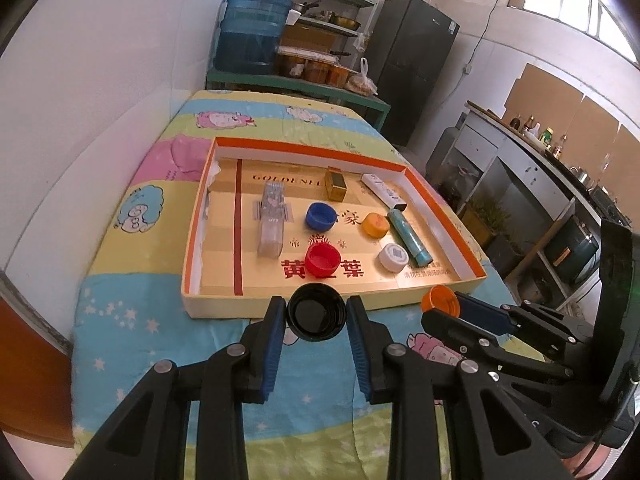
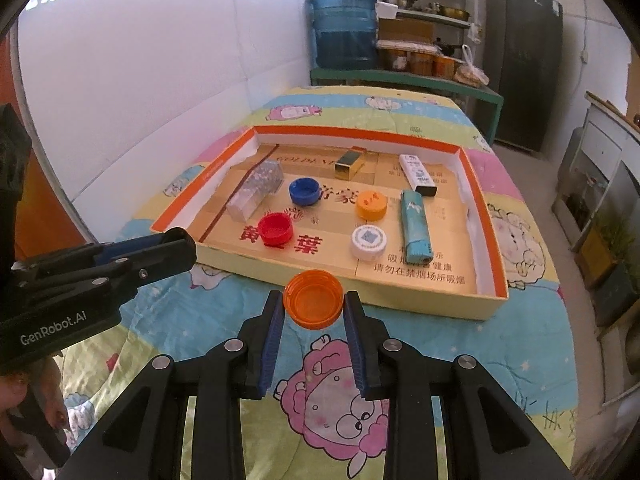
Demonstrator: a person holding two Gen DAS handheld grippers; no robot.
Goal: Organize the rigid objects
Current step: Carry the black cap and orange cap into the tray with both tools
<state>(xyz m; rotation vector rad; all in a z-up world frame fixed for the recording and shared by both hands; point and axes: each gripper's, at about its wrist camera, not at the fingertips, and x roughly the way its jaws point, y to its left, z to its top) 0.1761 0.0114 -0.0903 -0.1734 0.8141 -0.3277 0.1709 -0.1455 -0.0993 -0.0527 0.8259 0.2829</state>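
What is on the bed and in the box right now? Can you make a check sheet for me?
Surface: cartoon quilt spread flat, shallow box on it.
Job's things: in the box, red cap, blue cap, yellow cap, white cap, teal tube, gold box, clear case, white packet.
Clutter: nothing seen.
Grippers: left gripper shut on black cap; right gripper shut on orange cap, both short of the box.
Cables: nothing seen.
Surroundings: water jug, fridge, shelves.
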